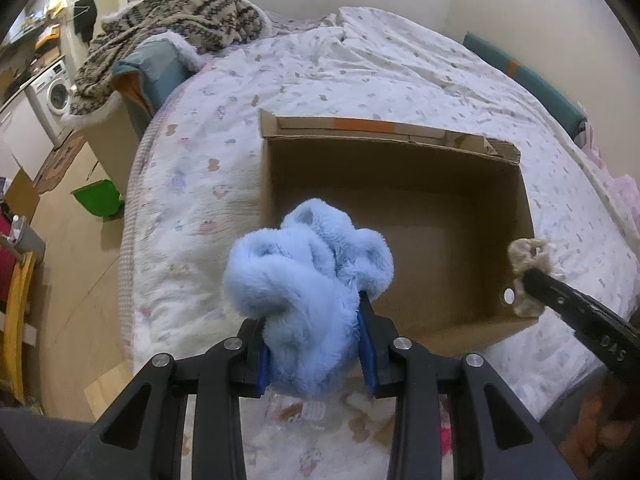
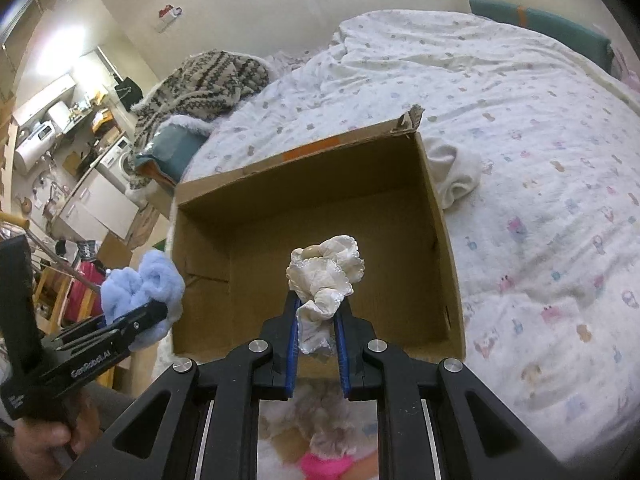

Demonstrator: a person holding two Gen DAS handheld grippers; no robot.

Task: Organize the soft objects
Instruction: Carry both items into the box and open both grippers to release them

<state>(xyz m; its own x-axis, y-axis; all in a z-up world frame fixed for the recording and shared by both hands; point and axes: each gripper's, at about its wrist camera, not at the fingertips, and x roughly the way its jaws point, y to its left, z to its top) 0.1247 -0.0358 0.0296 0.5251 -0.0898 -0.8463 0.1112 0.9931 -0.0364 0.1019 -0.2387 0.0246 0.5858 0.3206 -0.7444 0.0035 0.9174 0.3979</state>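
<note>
The left tool (image 1: 316,320) is clenched on a fluffy blue cloth (image 1: 308,272), held in the air over the near left corner of an open cardboard box (image 1: 400,184). The right tool (image 2: 318,316) grips a crumpled cream cloth (image 2: 326,272) with a beaded edge — it hangs above the box's near edge. The box sits empty on a bed (image 1: 360,64) with a printed white cover. Another white cloth (image 2: 456,176) lies on the bed just beside the box's far right corner.

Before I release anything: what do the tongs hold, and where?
Left tongs clamp the blue fluffy item at its lower end; right tongs the cream frilly cloth likewise.
</note>
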